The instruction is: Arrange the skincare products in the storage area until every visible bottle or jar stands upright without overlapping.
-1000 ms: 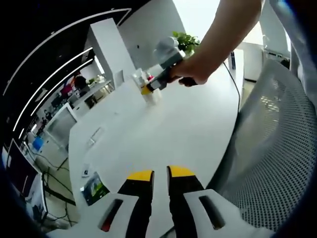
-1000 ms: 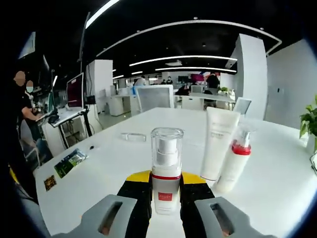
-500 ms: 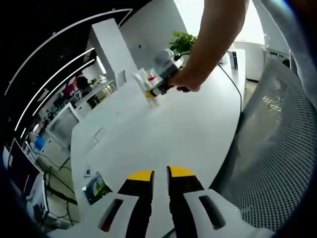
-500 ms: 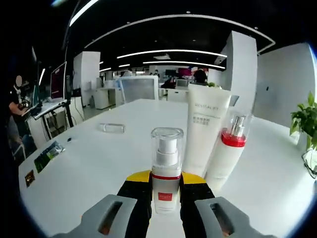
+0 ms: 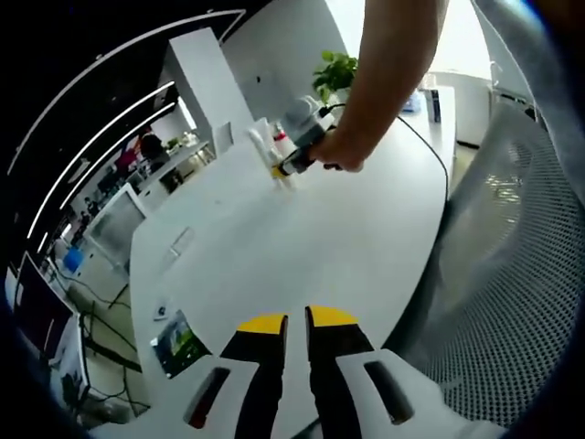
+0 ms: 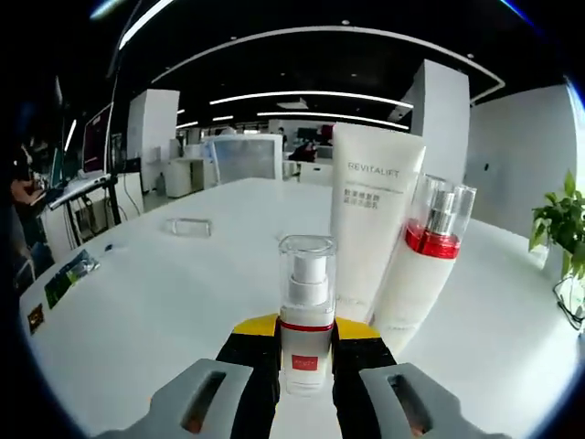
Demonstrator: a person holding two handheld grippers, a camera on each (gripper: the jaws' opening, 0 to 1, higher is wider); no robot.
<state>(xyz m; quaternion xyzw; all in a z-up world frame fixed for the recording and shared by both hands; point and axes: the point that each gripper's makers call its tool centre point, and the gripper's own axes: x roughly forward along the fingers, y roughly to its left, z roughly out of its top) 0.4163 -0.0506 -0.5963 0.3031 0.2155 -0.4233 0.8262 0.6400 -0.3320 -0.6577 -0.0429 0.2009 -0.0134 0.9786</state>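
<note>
Right gripper view: right tool (image 6: 307,352) pinches a small pump bottle (image 6: 307,311) upright, just short of the white tube (image 6: 370,219) and red-collared pump bottle (image 6: 422,261) standing ahead on the bench (image 6: 137,302). Crowding them risks toppling one. Left tool (image 5: 285,329) hangs pressed nearly together, empty.

**Left view: L jaws idle, R gripper far across the table**

L gripper (image 5: 286,322) low over the white table (image 5: 274,247), yellow-tipped jaws nearly together, nothing btwn them. Far side: a hand (image 5: 336,151) grips the R gripper (image 5: 281,170), right up against a cluster of bottles (image 5: 271,144). Potted plant (image 5: 335,71) behind. Mesh chair (image 5: 507,283) at right. Small card (image 5: 178,342) near table edge.
</note>
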